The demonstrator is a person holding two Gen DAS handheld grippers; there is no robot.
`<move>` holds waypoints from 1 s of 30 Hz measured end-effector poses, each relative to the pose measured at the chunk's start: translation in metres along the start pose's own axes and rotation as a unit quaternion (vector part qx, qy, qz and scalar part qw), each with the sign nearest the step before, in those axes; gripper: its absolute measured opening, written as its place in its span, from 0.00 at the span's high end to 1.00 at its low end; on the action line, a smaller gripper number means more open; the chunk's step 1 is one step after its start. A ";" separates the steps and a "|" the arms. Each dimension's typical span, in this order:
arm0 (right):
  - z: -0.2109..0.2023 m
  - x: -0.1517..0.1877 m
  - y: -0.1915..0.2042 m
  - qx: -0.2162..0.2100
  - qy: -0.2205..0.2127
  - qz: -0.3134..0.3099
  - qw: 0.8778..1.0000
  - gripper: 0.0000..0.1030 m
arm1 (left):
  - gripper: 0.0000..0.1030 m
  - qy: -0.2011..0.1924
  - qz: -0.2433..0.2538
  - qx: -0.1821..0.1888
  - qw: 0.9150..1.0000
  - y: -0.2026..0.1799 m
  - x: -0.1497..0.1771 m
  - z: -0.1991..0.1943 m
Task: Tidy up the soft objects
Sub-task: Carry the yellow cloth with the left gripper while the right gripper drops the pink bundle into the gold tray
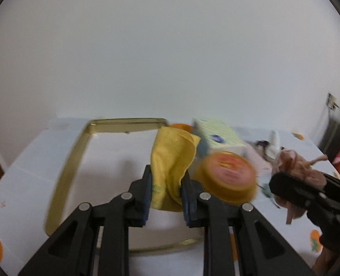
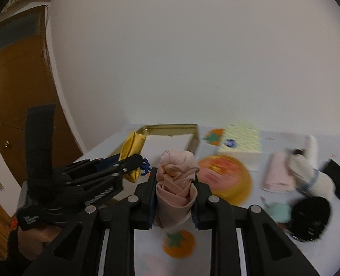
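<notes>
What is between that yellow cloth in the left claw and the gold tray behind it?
Nothing visible. The left claw holds the yellow cloth right over the gold tray; the orange tub sits off to the right.

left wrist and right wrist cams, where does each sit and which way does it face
Left wrist: rides the left tongs, facing along them at the yellow cloth they clamp, gold tray behind; right tongs show at right.
Right wrist: rides the right tongs, facing the pink cloth they clamp; left tongs and a hand at left.
Shared: both cloths, tray, orange tub, tissue box.
</notes>
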State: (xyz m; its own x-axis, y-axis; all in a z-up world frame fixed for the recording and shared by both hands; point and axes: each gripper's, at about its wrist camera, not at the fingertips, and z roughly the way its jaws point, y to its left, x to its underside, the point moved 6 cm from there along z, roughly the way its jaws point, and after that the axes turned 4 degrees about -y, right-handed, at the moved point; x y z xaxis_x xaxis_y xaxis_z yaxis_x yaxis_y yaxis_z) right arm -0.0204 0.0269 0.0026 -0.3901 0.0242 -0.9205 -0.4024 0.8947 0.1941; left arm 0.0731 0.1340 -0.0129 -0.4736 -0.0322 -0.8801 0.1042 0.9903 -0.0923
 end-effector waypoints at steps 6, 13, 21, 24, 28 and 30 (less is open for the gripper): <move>0.031 -0.011 0.026 -0.014 -0.015 -0.003 1.000 0.74 | 0.80 -0.011 0.008 -0.065 0.998 0.039 -0.010 0.010; 0.073 -0.010 0.049 -0.004 -0.024 -0.014 1.000 0.74 | 0.80 0.002 -0.016 -0.100 0.995 0.072 -0.009 0.033; 0.116 0.000 0.038 0.009 0.002 -0.012 1.000 0.74 | 0.80 0.025 -0.011 -0.135 0.990 0.083 0.005 0.053; 0.127 0.004 0.033 0.014 0.010 -0.018 1.000 0.74 | 0.80 0.032 -0.013 -0.143 0.989 0.086 0.009 0.056; 0.136 0.010 0.031 0.016 0.029 -0.013 0.999 0.74 | 0.80 0.037 -0.015 -0.148 0.988 0.088 0.013 0.057; 0.141 0.013 0.027 0.021 0.038 -0.010 0.999 0.74 | 0.80 0.038 -0.014 -0.149 0.988 0.089 0.013 0.053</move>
State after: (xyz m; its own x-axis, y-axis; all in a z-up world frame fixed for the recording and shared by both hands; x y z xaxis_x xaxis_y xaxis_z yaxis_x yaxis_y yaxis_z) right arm 0.0805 0.1141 -0.0524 -0.4447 -0.0256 -0.8953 -0.3763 0.9124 0.1608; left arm 0.1229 0.2147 -0.0577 -0.5386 -0.0613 -0.8403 -0.1675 0.9852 0.0355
